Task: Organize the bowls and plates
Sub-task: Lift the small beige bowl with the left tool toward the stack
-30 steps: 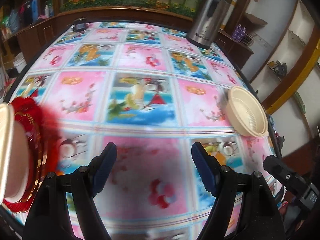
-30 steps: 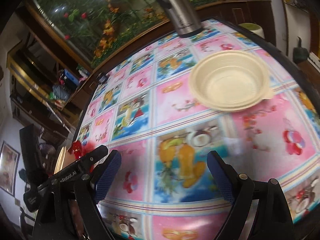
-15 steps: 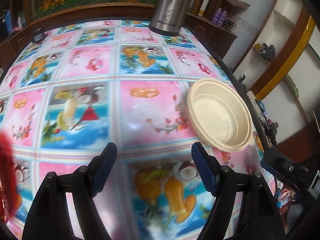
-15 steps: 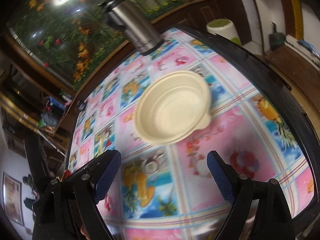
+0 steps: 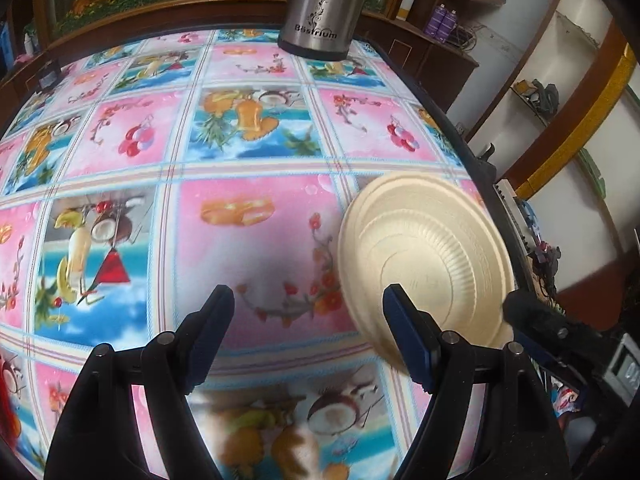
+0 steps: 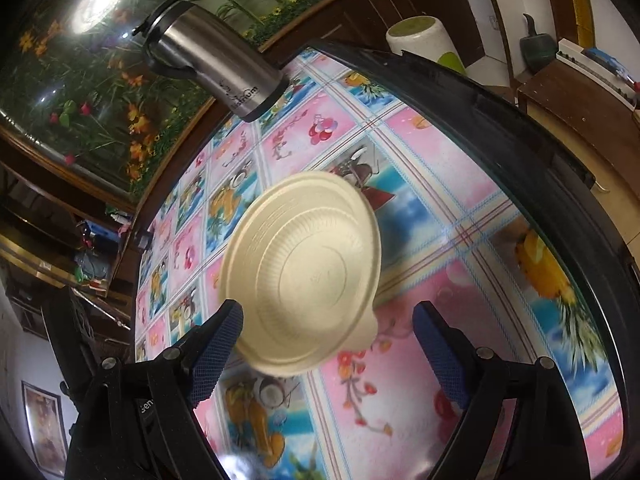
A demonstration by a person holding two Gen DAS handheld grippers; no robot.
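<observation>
One cream disposable bowl (image 5: 424, 256) (image 6: 304, 272) stands upright on the picture-print tablecloth (image 5: 256, 240) near the table's right edge. My left gripper (image 5: 308, 300) hovers open over the cloth just left of the bowl, and its right finger (image 5: 404, 332) overlaps the bowl's near rim in the picture. My right gripper (image 6: 328, 312) faces the bowl from the near side with its jaws wide and closing slightly. The bowl's near rim lies between the fingers, but the pads do not press on it. A sliver of a red plate (image 5: 5, 400) shows at the far left.
A steel thermos jug (image 5: 324, 0) (image 6: 216, 60) stands at the table's far edge. The table's black rim (image 6: 520, 128) runs close to the right of the bowl. A white bin (image 6: 424, 40) stands on the floor beyond. Dark wooden cabinets surround the table.
Both grippers have swept rightward across the table and closed in on the cream bowl, which now looms large. The red plate stack has slid almost out of the left wrist view.
</observation>
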